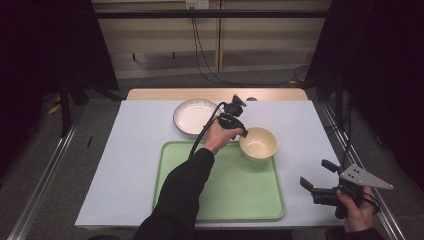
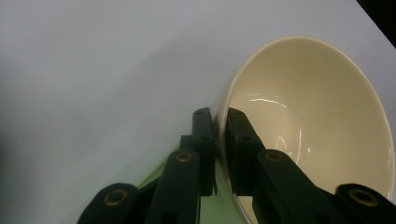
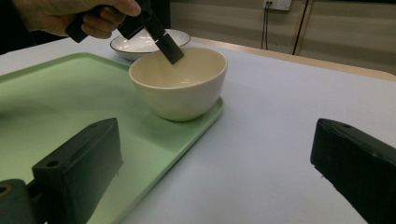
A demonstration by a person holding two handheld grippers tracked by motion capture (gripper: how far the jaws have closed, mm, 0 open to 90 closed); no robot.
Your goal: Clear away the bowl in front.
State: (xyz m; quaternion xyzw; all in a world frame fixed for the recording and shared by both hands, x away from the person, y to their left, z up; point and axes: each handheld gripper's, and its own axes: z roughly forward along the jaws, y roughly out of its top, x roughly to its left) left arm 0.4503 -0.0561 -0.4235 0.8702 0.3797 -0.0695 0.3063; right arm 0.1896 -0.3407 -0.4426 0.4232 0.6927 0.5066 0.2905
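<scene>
A cream bowl [image 1: 258, 142] stands at the far right corner of the green tray [image 1: 235, 195]. My left gripper [image 1: 243, 132] is shut on the bowl's near-left rim, one jaw inside and one outside. The left gripper view shows the same grip [image 2: 221, 122], with the bowl's glossy inside [image 2: 308, 121] to the right. My right gripper [image 1: 316, 175] is held open over the table's front right, off the tray, with nothing between its fingers. From the right gripper view, the bowl [image 3: 180, 88] lies ahead of the wide-apart jaws of that gripper [image 3: 215, 140], the left gripper [image 3: 170, 51] clamped on its rim.
A white plate [image 1: 194, 116] with a dark rim lies on the table behind the tray, left of the bowl. The pale table cover [image 1: 125, 165] surrounds the tray on all sides. Metal rails run along both table sides, and cables hang at the back wall.
</scene>
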